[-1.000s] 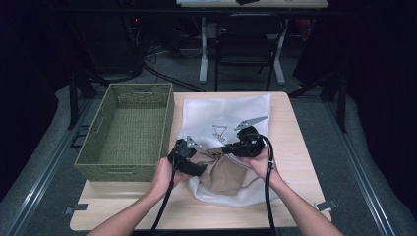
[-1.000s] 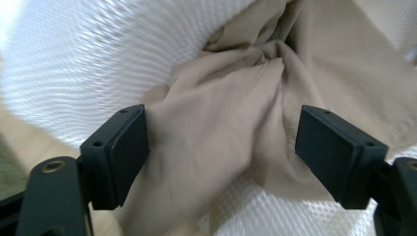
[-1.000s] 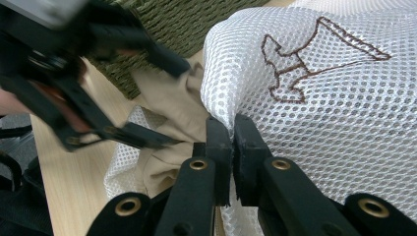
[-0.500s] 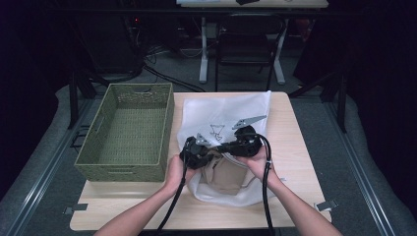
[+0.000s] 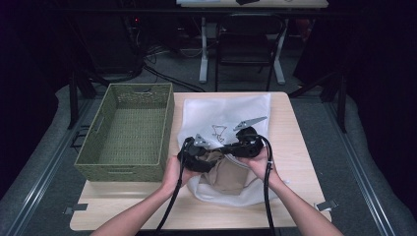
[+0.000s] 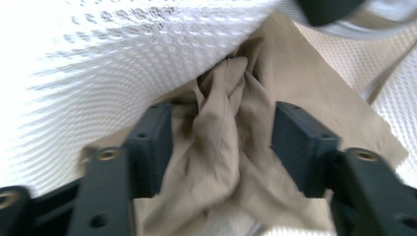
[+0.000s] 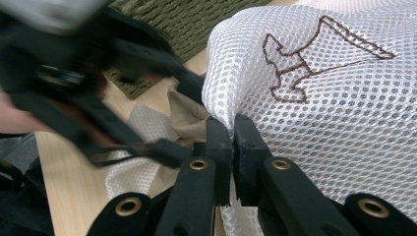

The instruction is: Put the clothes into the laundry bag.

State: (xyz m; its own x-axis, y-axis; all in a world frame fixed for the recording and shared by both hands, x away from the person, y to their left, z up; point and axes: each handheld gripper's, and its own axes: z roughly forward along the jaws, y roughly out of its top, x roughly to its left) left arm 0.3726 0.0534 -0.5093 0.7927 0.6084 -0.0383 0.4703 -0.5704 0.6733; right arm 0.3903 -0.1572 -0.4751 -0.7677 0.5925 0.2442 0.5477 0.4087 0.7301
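Note:
A white mesh bag (image 5: 221,115) with a brown stitched emblem (image 7: 305,64) lies on the table, its mouth toward the person. A tan cloth (image 5: 231,177) sits in that mouth. My right gripper (image 7: 232,142) is shut on the bag's upper edge (image 7: 221,118) and lifts it. Under the raised mesh (image 6: 98,59), my left gripper (image 6: 226,142) stands open, with a bunched fold of the tan cloth (image 6: 295,73) between its jaws. In the high view the left gripper (image 5: 196,155) and right gripper (image 5: 243,145) meet over the bag's mouth.
A green woven basket (image 5: 123,172) stands on the left half of the wooden table (image 5: 295,128), right beside the bag. Chairs and table legs stand on the floor beyond the far edge. Both cables trail back along the forearms.
My left gripper has moved right from the basket side to the bag's mouth and onto the tan cloth. The right gripper holds the mesh edge, which now covers more of the cloth.

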